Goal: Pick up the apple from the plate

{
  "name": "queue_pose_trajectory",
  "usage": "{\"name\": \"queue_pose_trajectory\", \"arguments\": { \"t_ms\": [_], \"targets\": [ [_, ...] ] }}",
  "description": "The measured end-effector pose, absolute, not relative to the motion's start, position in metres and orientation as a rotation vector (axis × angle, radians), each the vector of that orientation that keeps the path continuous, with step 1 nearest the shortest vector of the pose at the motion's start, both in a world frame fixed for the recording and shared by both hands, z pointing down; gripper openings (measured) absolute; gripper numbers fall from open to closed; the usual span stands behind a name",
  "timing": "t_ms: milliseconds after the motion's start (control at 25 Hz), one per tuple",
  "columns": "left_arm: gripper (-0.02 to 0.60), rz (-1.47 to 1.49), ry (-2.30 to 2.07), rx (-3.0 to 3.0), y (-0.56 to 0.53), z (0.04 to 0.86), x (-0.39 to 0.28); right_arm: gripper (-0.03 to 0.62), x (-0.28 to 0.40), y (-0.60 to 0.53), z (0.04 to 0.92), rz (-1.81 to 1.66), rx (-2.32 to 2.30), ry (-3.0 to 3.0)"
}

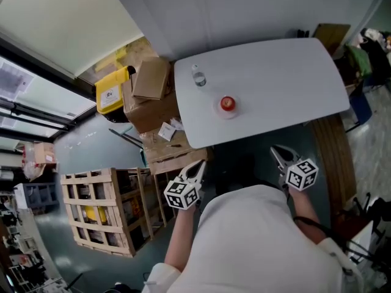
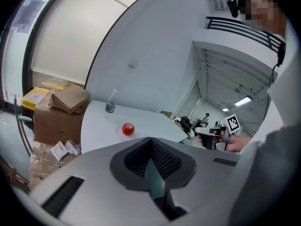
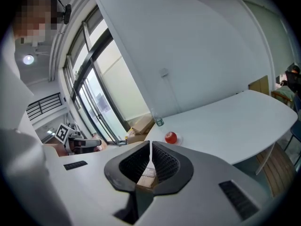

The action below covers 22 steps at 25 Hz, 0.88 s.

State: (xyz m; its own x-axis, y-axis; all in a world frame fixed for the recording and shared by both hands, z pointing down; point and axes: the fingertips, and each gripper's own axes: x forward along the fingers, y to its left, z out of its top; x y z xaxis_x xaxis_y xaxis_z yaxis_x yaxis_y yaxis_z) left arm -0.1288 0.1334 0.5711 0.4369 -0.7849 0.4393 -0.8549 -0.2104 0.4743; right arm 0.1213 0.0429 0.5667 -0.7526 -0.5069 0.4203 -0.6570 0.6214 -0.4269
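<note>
Round, glossy red apple [image 1: 227,103] sits on a small white plate [image 1: 220,110], frame centre, on a smooth white table [image 1: 287,72] with rounded corners. Left gripper [image 1: 198,165] and right gripper [image 1: 277,151], lower centre: ribbed dark jaws closed tip to tip, empty, short of the table edge.

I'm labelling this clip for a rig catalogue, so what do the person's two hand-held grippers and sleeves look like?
The left hand-held gripper and right hand-held gripper each have a pale grey body, dark ribbed jaw pads and a white cube printed with black square markers. The person wears a white top; a thin black cable crosses the right arm.
</note>
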Motion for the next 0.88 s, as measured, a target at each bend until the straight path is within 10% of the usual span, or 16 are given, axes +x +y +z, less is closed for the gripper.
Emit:
{"name": "queue_pose_trajectory", "arguments": {
  "t_ms": [880],
  "targets": [
    [0.002, 0.165, -1.502, 1.943, 0.031, 0.574, -0.069, 0.04, 0.151, -0.056, 0.593, 0.89, 0.618, -2.599]
  ]
}}
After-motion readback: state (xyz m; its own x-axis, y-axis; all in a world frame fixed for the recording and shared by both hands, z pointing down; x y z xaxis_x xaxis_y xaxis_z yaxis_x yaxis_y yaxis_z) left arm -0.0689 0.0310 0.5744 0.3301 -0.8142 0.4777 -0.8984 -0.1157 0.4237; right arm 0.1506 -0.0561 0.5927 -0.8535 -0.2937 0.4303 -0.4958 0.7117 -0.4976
